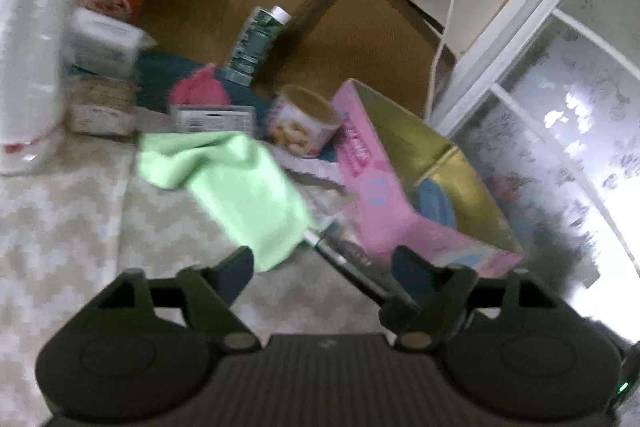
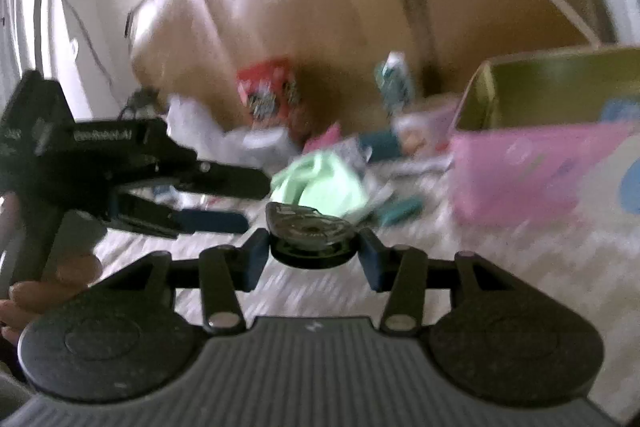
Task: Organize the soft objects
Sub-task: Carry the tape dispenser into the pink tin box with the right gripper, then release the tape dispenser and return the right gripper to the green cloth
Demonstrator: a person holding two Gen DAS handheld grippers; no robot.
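I had the green cloth [image 1: 236, 195] lying crumpled on the patterned bed cover [image 1: 80, 219], just ahead of my left claw [image 1: 324, 263] and beside the open pink box [image 1: 384, 199]. That claw stood wide, with nothing between its pads; only the cloth's near corner showed past the left finger. In the right wrist view my right claw [image 2: 314, 251] was closed partway on a round dark disc [image 2: 310, 233], which looked like a tape measure case, though blur kept me from being sure. The left claw also showed there from the side, with the person's fingers [image 2: 52, 283] on its handle.

I judged the cloth light, limp and easy to bunch. It would drape and drag rather than hold shape, so a pinch on a flat single layer might slip. The better hold seemed to be the raised fold near its middle, where several layers gather. A dark slim rod [image 1: 352, 259] lay next to the cloth's near edge, and I thought a low grab there could catch it. A pink soft thing [image 1: 200, 89] sat further back among the tins and packets.
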